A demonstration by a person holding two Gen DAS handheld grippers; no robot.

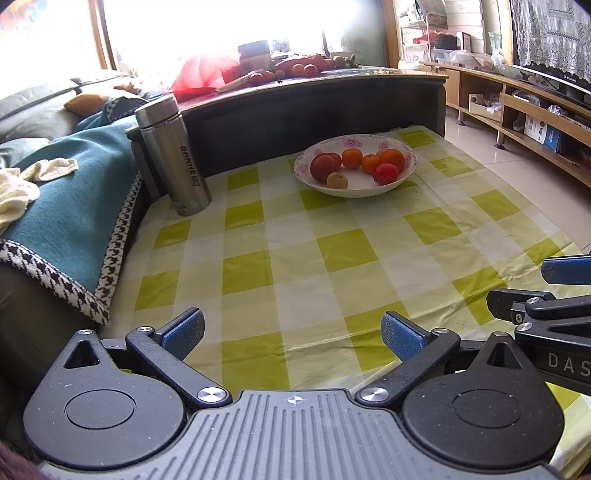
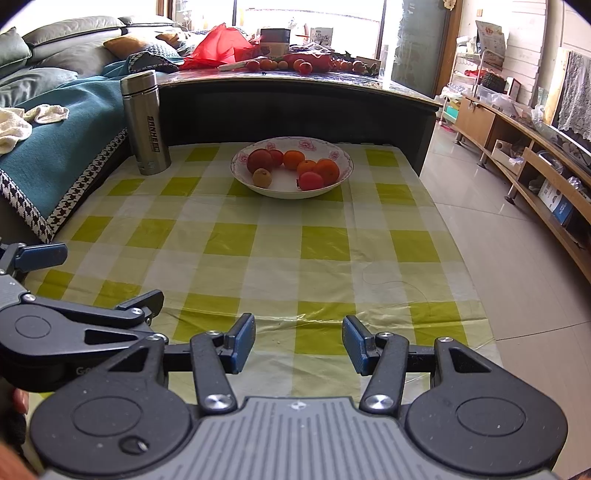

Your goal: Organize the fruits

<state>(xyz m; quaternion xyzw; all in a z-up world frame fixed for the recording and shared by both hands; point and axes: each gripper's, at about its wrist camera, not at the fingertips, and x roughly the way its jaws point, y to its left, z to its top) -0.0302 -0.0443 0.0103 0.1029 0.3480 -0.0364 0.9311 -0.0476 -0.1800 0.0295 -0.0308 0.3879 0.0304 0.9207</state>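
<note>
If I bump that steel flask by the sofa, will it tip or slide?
Probably tips: the flask stands tall and narrow on its small base. The glossy checked tablecloth under it might let it slide first. Once down, its round body would likely roll.

Light: bright daylight from window (image 1: pixel 229 26) ahead, blown out | Glare: sheen on my tablecloth (image 2: pixel 295 317) | Focus: sharp | Edges: fisheye bending, dark corners
</note>
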